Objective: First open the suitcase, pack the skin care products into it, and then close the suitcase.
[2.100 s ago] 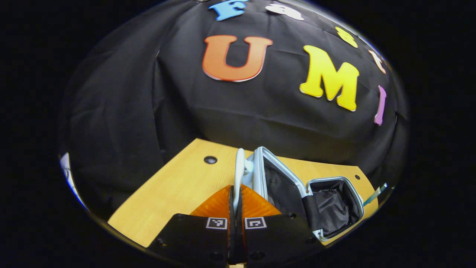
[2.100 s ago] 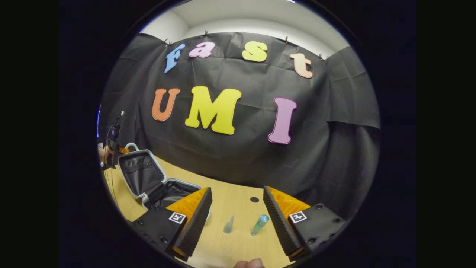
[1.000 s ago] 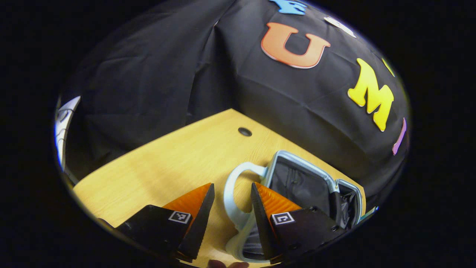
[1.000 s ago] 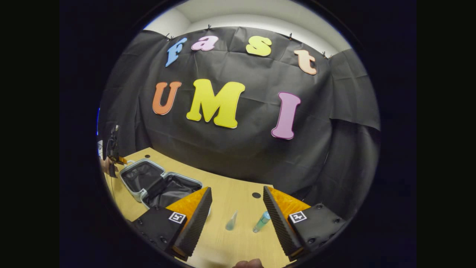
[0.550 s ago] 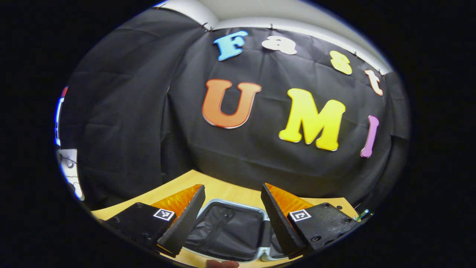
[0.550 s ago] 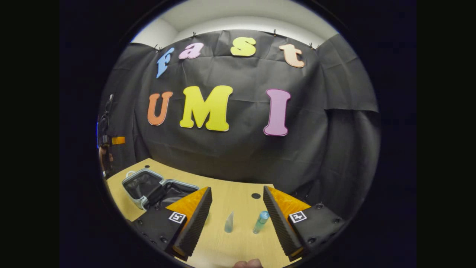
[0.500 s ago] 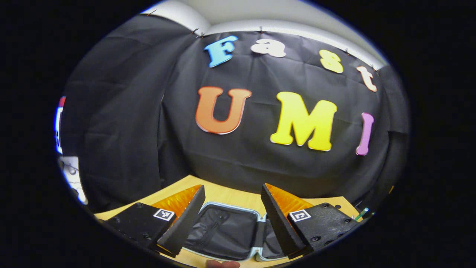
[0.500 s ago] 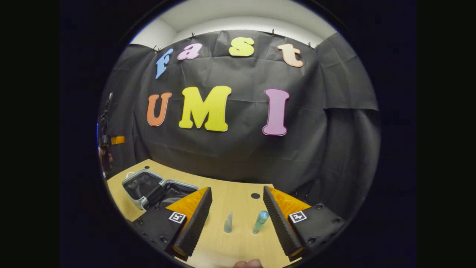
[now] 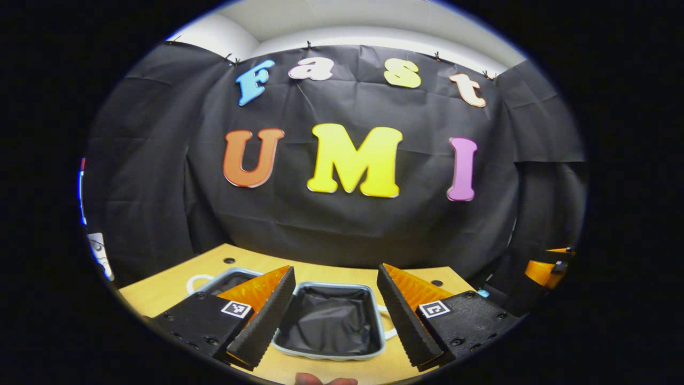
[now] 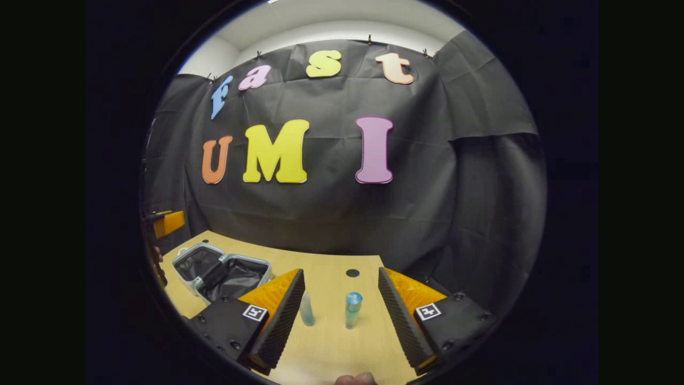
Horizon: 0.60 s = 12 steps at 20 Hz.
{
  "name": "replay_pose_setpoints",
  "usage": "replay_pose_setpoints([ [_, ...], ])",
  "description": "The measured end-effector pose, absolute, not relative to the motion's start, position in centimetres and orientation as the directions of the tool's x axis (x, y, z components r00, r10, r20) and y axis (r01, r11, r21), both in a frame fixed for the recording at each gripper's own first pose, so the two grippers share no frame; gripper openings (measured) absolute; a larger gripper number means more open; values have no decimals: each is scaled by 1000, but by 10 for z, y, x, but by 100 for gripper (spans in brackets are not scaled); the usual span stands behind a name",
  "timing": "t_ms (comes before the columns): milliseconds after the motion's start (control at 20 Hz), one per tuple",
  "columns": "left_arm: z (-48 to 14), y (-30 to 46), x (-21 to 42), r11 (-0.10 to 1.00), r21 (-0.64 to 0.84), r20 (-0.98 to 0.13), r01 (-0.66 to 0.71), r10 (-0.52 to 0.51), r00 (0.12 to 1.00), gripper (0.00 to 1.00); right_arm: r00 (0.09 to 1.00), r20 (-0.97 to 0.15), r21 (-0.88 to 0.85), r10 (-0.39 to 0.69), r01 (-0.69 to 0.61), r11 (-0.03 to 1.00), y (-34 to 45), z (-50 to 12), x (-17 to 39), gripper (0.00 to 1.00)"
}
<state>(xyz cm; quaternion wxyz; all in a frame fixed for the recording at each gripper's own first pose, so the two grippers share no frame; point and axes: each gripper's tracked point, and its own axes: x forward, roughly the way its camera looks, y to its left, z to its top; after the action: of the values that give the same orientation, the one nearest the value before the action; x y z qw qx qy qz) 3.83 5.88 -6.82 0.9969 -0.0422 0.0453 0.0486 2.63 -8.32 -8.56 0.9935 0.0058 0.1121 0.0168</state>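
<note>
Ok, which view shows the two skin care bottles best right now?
The right gripper view: the capped bottle and smaller bottle lie on the table between the open right gripper. The left gripper view shows a blue speck, too small to identify.

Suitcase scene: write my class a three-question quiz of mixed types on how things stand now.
1. True or false: the suitcase lies open on the table.
2. Which items stand in front of the right gripper? A) the tube and the capped bottle; B) two cups; C) a towel.
3. Fill in: the left gripper is ____ over the lined suitcase half.

Key: 1 true; 2 A; 3 open.
</note>
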Motion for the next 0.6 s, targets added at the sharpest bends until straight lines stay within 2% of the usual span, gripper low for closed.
replay_pose_setpoints([
  [350,-156,-75,51,987,-41,-265,155,-160,951,98,954,-300,3,-1,2,1000,-133,-114,15,82],
  [550,-207,-118,79,978,-62,-338,201,-210,918,98,930,-366,-22,-24,17,1000,-156,-139,-6,82],
  [600,-222,-125,84,978,-65,-361,200,-210,909,100,924,-382,-21,-35,29,999,-162,-145,-11,82],
])
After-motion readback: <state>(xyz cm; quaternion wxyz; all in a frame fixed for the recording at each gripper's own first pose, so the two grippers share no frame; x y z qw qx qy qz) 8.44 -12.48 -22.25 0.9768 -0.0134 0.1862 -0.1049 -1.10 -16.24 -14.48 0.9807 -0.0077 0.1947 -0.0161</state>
